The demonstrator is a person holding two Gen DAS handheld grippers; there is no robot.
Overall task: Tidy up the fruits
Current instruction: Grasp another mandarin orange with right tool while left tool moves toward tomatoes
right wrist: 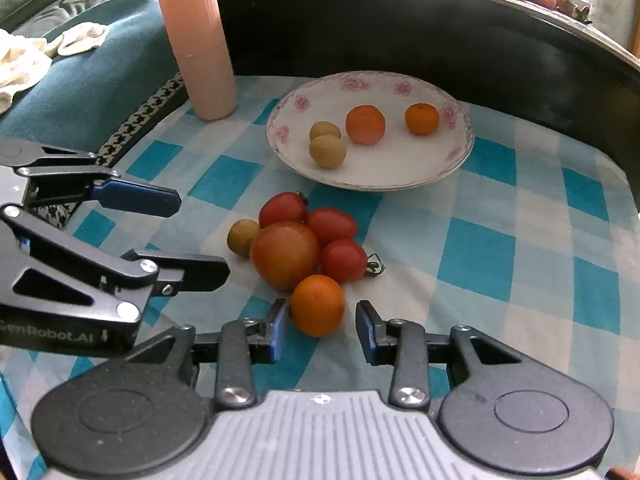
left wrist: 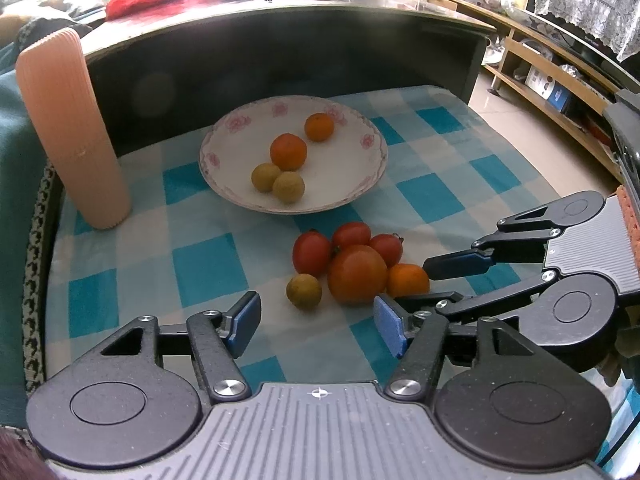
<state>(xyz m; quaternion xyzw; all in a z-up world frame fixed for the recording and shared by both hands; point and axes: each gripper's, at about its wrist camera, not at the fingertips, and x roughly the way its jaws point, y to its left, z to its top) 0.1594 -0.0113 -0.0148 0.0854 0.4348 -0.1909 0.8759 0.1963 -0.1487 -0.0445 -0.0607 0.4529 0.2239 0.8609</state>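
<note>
Left wrist view: left gripper (left wrist: 316, 326), jaws spread and empty, faces a longan (left wrist: 304, 291) beside the tomatoes (left wrist: 357, 274) below the floral plate (left wrist: 294, 200); right wrist view: right gripper (right wrist: 321, 334), jaws spread, flanks a tangerine (right wrist: 317, 305) without pinching it.

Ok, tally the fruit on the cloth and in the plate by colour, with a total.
Orange: 3, two in the plate (orange, orange) and one on the cloth (orange).
Yellow-green: 3, two in the plate (fruit, fruit) and one on the cloth (fruit).
Red: 4, all on the cloth: big tomato and small tomatoes.
Total: 10
</note>
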